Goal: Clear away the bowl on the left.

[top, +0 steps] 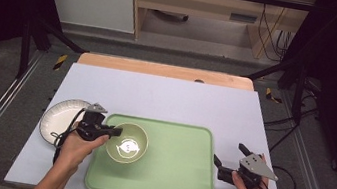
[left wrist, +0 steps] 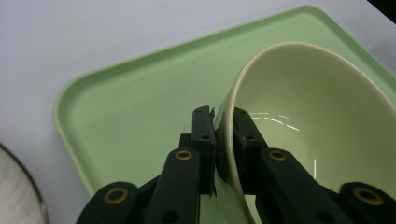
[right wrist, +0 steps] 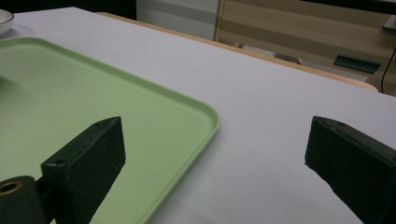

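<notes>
The left gripper (left wrist: 223, 140) pinches the rim of the pale green ceramic bowl (left wrist: 308, 121); the right gripper (right wrist: 215, 158) gapes wide, holding nothing.

A pale grey worktop (top: 165, 99) with a strip of bare wood along its far edge carried two things. A light green tray (top: 169, 175) lay at the middle of the near edge. A white ridged plate (top: 54, 115) lay just beside the tray's left side, near the worktop's left edge.
</notes>
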Demonstrator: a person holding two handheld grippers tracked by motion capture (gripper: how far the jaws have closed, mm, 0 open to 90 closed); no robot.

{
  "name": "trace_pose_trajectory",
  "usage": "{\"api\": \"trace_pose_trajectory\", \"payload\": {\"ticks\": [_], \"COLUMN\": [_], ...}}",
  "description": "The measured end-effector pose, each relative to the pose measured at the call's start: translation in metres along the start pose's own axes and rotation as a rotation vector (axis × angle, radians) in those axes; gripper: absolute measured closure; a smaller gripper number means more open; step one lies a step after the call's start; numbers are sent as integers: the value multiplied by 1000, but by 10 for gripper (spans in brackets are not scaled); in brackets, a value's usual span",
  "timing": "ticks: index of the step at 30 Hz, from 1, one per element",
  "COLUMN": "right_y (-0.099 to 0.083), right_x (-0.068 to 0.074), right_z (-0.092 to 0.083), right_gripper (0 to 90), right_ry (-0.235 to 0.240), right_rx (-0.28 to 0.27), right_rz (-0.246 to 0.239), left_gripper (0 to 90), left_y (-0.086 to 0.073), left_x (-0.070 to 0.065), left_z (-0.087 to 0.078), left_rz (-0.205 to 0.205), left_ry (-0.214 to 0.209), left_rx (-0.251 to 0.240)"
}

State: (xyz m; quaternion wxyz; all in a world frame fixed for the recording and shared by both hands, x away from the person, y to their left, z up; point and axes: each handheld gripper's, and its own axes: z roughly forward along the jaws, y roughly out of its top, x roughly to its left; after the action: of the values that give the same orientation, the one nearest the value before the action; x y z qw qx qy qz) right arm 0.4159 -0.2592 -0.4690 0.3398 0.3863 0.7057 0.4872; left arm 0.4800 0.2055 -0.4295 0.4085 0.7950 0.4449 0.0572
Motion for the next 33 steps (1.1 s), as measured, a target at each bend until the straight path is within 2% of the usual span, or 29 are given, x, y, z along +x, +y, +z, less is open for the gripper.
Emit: {"api": "trace_pose_trajectory", "payload": {"ticks": [20, 33], "right_y": [0, 0], "right_x": [0, 1], "right_z": [0, 1], "right_gripper": [52, 52], "right_ry": [-2, 1], "right_rx": [2, 2], "right_rz": [0, 1], "left_gripper": [818, 818], "left_y": [-5, -5], "left_x": [-18, -28], "left_z": [21, 29], "left_rz": [14, 24], "left_ry": [-21, -59], "left_rx": [27, 35]}}
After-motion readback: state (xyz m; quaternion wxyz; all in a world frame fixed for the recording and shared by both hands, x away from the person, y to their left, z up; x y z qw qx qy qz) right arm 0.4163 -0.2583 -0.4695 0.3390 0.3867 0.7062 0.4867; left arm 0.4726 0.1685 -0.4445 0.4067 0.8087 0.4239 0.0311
